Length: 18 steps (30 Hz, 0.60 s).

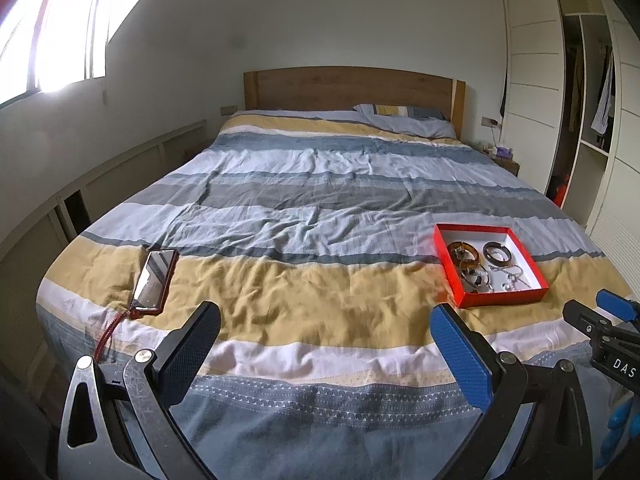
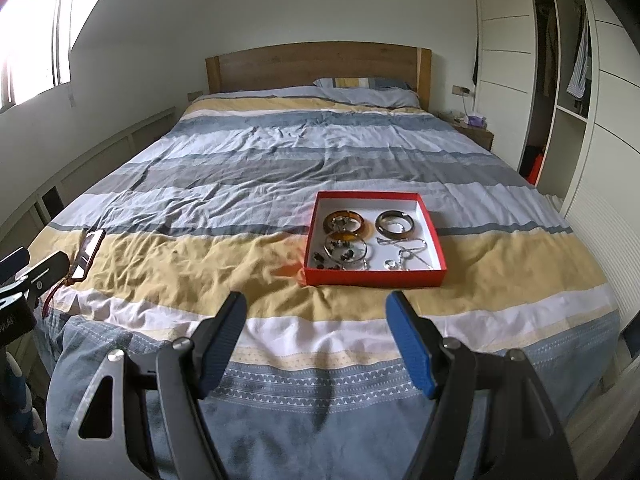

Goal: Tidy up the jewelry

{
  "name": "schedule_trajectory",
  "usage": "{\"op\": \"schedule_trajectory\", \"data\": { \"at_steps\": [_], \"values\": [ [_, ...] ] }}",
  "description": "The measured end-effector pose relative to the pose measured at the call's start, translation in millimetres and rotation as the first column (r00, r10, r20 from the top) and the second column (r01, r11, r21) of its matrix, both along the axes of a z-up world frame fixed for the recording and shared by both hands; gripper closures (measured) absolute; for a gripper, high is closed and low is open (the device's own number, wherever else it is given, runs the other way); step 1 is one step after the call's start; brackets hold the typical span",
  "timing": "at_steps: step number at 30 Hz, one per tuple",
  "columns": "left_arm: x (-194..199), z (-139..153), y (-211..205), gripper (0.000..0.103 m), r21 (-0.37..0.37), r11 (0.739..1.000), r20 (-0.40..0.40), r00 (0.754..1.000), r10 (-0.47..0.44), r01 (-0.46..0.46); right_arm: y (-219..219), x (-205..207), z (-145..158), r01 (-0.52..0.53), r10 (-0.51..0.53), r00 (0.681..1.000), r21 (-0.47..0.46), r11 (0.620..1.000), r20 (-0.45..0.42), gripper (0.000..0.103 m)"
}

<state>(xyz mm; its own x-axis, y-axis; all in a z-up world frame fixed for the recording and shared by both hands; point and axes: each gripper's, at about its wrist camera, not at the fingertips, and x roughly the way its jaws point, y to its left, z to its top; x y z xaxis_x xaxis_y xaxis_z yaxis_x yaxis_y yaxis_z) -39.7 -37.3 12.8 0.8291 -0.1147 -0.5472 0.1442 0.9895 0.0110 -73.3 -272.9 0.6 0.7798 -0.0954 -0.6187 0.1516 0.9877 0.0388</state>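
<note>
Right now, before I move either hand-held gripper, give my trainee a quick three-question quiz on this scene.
1. True or false: the red box has its lid on.
2. Which lies nearer the phone: (a) left hand-held gripper or (b) right hand-held gripper?
3. Fill in: the amber bangle lies ____ the box.

Key: 1 false, it is open; 2 (a); 3 inside.
</note>
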Motion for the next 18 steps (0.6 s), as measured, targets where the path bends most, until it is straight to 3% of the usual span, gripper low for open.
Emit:
{"op": "schedule_trajectory", "data": {
  "at_steps": [18],
  "values": [
    [2.9, -7.0, -3.9, 0.001, 0.006, 1.0, -0.017, 1.0, -0.01, 0.01, -2.8, 0.6, -5.4, 0.013, -0.013, 1.0, 0.0, 1.0, -0.009, 0.032]
  ]
}}
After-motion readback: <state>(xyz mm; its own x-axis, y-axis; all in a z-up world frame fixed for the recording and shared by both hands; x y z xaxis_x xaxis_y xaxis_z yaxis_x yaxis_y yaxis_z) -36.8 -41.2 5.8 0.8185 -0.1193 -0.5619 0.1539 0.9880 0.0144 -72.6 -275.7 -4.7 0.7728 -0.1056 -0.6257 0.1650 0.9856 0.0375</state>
